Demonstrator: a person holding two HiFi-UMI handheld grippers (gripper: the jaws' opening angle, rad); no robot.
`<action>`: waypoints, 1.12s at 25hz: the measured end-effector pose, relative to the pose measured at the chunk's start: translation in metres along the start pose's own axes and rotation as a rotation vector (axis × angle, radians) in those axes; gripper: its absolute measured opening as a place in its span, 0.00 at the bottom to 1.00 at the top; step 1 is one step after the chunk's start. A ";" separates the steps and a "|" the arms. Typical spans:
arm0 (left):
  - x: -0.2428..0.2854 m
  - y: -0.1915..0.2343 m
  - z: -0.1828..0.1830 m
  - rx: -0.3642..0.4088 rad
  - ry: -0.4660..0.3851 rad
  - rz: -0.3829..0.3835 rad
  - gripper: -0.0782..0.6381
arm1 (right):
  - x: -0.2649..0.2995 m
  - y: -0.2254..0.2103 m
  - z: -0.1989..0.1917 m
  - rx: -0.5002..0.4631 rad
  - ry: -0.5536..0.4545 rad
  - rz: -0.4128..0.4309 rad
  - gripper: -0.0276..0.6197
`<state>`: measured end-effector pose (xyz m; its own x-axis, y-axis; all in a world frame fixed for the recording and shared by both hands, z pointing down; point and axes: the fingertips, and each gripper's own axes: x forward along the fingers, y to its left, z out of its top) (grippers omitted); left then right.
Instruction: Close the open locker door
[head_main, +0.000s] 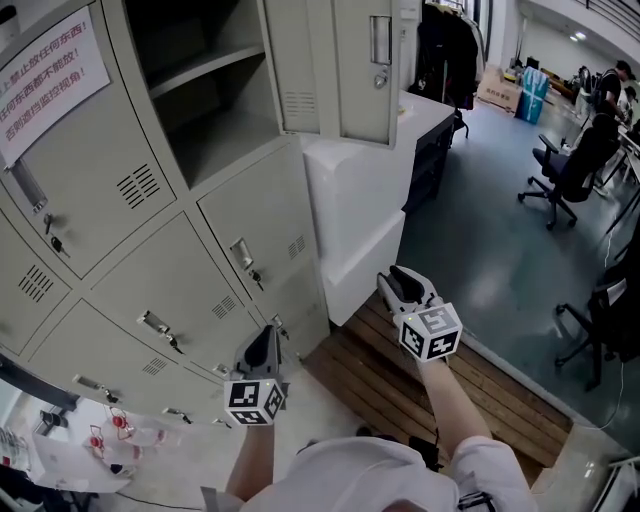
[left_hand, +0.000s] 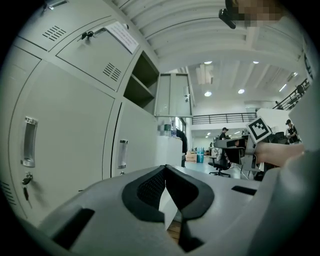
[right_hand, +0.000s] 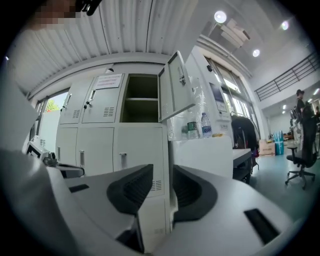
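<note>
The open locker door swings out from the top-row compartment of the grey lockers, high above both grippers. The right gripper view shows that door standing ajar beside the dark, empty compartment. My left gripper hangs low in front of the bottom lockers, its jaws meeting at the tips with nothing in them. My right gripper is further right, near the white cabinet. Its jaws stand apart with a clear gap and hold nothing. Neither gripper touches the door.
A white cabinet stands right of the lockers, with bottles on top. A wooden pallet lies under my right arm. Office chairs sit far right. A paper notice is stuck on a closed locker.
</note>
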<state>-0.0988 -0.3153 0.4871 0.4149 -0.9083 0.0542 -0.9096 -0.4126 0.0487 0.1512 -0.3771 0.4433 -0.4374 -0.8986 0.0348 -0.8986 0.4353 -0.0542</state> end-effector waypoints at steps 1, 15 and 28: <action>0.000 0.001 0.000 0.001 0.001 0.006 0.12 | 0.004 -0.007 0.007 -0.002 -0.005 0.005 0.20; -0.001 0.012 -0.001 0.005 0.010 0.059 0.12 | 0.054 -0.073 0.112 0.005 -0.078 0.191 0.29; 0.001 0.021 -0.002 0.003 0.008 0.093 0.12 | 0.107 -0.100 0.189 -0.061 -0.104 0.302 0.30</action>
<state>-0.1174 -0.3252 0.4898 0.3284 -0.9422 0.0666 -0.9444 -0.3264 0.0397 0.2004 -0.5269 0.2640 -0.6817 -0.7277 -0.0756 -0.7304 0.6829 0.0137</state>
